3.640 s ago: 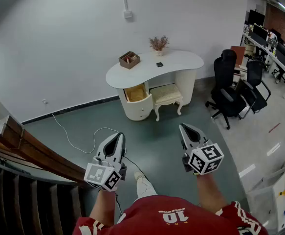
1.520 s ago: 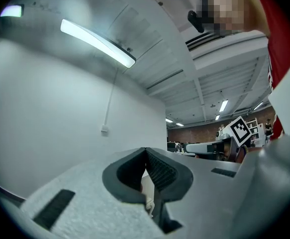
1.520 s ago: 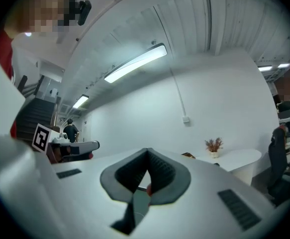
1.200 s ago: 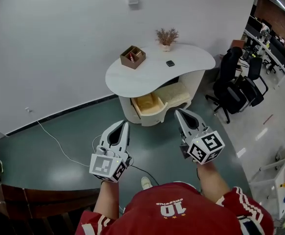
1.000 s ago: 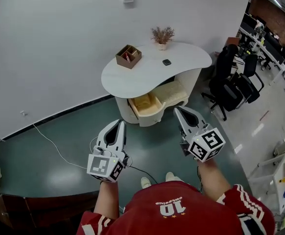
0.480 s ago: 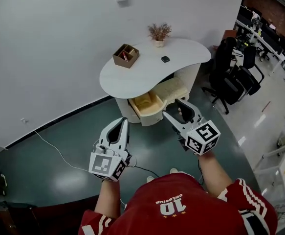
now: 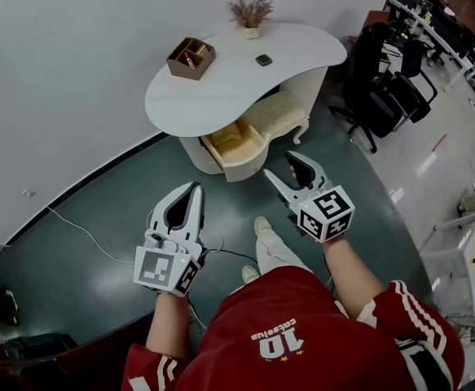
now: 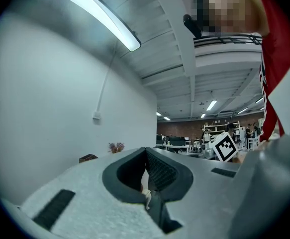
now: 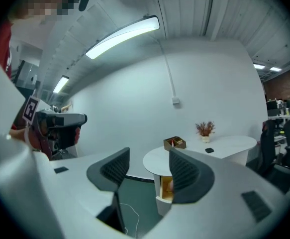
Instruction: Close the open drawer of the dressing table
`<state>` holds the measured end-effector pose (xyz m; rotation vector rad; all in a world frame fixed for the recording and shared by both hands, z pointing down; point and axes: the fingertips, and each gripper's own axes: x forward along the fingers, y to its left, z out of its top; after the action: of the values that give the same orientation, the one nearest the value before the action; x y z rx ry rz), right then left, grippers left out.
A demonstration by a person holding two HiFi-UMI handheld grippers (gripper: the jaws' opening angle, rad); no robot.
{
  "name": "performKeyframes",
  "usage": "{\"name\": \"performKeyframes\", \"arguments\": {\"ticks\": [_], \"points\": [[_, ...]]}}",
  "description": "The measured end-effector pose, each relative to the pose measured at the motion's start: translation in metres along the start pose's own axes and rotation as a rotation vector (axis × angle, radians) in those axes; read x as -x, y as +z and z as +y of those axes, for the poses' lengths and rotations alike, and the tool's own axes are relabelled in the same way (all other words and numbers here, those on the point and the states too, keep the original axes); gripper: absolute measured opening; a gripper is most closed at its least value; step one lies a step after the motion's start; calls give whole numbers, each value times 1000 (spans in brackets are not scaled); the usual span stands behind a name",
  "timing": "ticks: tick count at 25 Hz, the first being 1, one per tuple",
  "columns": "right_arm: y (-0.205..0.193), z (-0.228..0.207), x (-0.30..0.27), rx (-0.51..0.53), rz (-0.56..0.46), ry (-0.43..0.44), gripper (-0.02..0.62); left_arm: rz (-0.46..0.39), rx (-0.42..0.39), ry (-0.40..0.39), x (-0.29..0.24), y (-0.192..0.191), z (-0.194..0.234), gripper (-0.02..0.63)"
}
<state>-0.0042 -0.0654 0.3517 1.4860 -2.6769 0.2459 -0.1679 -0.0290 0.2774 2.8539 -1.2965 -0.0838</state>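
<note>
White and kidney-shaped, the dressing table (image 7: 245,72) stands against a pale wall on a dark green floor (image 7: 90,194). Its drawer (image 7: 233,145) is open. It sticks out of the rounded cabinet under the table's left end, toward the person, and shows a yellowish wooden inside. A cream cushioned stool (image 7: 279,114) sits partly tucked under the table, just right of the drawer.

On the tabletop, a brown wooden box (image 7: 190,57) rests near the left end. A small pot of dried flowers (image 7: 251,12) stands at the back edge by the wall, and a small dark object (image 7: 263,59) lies between them, nearer the front. Black office chairs (image 7: 376,80) stand to the right of the table, and a thin white cable (image 7: 98,235) trails over the floor to its left.

Both grippers are in front of the table, and neither touches it. The right gripper (image 7: 282,167) is the nearer one, pointing toward the drawer front from its right side. Its jaws stand wide apart and are closing, with nothing between the pads; in the right gripper view the open drawer shows through the gap, still some way off. The left gripper (image 7: 191,189) is farther back from the table and left of the drawer, with its jaws pressed together and empty. The person wears a red shirt (image 7: 286,332), and one pale shoe (image 7: 263,226) shows on the floor between the grippers.
</note>
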Motion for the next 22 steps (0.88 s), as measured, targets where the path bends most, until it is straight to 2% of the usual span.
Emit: {"name": "performKeyframes", "arguments": {"ticks": [5, 15, 19, 22], "points": [[-41, -27, -24, 1, 72, -12, 236, 45, -3, -9, -28, -17, 5, 2], [-150, -80, -91, -3, 245, -10, 235, 169, -12, 9, -101, -88, 43, 2], [-191, -95, -111, -35, 313, -1, 227, 218, 22, 18, -125, -117, 52, 2], [-222, -103, -125, -102, 359, 14, 225, 241, 77, 0, -142, -136, 54, 2]]}}
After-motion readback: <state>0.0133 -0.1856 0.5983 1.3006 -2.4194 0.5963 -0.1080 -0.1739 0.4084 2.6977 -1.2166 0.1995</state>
